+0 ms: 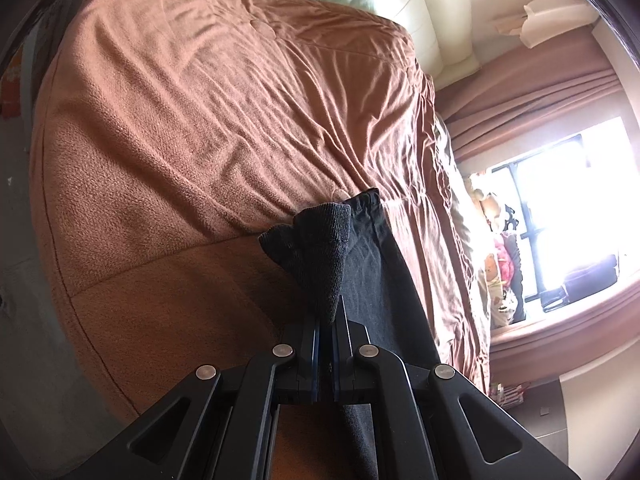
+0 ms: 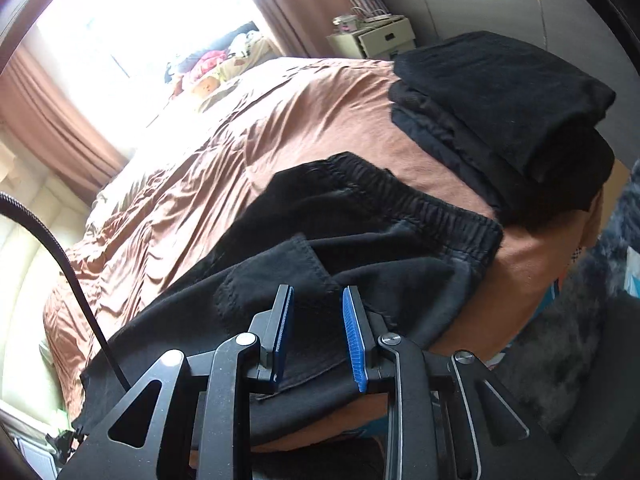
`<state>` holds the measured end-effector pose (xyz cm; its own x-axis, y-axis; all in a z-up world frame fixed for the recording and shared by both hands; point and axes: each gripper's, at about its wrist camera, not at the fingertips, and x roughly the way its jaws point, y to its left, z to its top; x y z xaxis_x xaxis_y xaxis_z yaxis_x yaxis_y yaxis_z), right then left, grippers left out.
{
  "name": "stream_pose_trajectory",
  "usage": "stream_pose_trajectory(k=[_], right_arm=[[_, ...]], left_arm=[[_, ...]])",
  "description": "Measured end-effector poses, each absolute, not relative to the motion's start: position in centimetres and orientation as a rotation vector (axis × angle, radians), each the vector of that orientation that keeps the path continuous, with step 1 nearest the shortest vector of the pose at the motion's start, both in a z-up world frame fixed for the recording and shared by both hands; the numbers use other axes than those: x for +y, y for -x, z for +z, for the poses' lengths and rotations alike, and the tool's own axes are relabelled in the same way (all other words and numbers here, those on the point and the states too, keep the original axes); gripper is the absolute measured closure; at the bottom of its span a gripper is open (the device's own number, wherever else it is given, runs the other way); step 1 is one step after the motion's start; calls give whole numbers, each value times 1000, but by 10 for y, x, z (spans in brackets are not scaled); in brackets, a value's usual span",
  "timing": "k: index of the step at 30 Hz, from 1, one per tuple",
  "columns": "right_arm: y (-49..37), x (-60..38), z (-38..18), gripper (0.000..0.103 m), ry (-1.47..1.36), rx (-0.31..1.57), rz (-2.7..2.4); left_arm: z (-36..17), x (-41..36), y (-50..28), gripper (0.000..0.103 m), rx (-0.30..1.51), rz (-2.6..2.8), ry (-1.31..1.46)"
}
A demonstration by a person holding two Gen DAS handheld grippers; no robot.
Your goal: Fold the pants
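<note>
Black pants [image 2: 360,248] lie spread on a brown blanket [image 2: 280,120] that covers the bed, their elastic waistband [image 2: 420,200] toward the far side. In the left wrist view a ribbed knit cuff [image 1: 316,248] of one pant leg [image 1: 372,264] is lifted off the blanket [image 1: 200,100], and my left gripper [image 1: 329,308] is shut on it. My right gripper [image 2: 318,294] hovers above the rumpled fabric with its blue pads [image 2: 354,336] apart and nothing pinched between them.
A stack of folded dark garments [image 2: 500,112] sits at the bed's far right corner. A cream headboard [image 1: 440,8], a bright window [image 1: 560,200] with soft toys [image 2: 208,68] and a nightstand [image 2: 376,38] ring the bed. A black cable [image 2: 60,248] hangs at left.
</note>
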<state>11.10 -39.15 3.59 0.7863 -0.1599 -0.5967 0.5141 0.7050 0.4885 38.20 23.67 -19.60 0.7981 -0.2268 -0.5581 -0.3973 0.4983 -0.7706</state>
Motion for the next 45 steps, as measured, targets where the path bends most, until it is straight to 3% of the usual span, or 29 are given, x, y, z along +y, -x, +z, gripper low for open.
stream_pose_trajectory(k=[18, 33, 45], right_arm=[[-246, -289, 26, 79, -545, 718, -119], [-363, -216, -42, 79, -465, 931, 19], [-382, -183, -76, 79, -322, 1064, 76]], left_arm=[[-157, 229, -389, 98, 632, 24, 1065], [-101, 211, -396, 98, 569, -79, 1014], [-88, 200, -398, 98, 555, -93, 979]])
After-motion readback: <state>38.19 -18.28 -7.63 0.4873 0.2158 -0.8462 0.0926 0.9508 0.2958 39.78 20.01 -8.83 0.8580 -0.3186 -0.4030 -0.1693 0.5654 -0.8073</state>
